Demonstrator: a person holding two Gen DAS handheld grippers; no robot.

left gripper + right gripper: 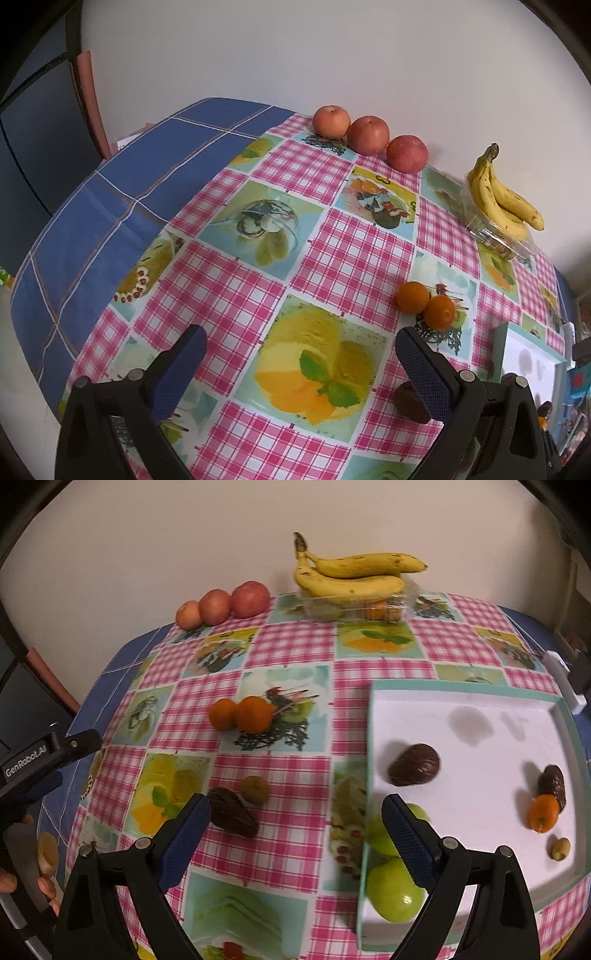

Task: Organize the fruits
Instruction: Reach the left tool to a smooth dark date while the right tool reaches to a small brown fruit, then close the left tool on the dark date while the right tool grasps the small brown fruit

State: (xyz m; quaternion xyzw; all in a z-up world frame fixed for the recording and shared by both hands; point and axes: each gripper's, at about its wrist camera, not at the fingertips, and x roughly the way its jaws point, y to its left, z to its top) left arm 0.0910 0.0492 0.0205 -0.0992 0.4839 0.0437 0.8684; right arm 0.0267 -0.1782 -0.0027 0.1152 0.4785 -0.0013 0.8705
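Left tongs spread wide, holding nothing, hovering over the checkered cloth on the desk. Right tongs likewise wide and empty, above the near-left corner of the white tray.

Fruit on the desk:
- Three red apples lined up touching along the back edge by the wall.
- Bananas stacked on top of a clear plastic clamshell, back of desk, right of the apples.
- Two oranges touching each other, mid-desk, left of the tray.
- Dark avocado lying just beside a small brownish kiwi, close to the right tongs' left finger.

In the tray:
- Dark avocado near left wall.
- Two green apples in the near-left corner, partly hidden behind the right finger.
- Another dark fruit touching a small orange one at the right side, small yellowish fruit just below; type not clear.

Left tongs body visible at left edge of right wrist view.
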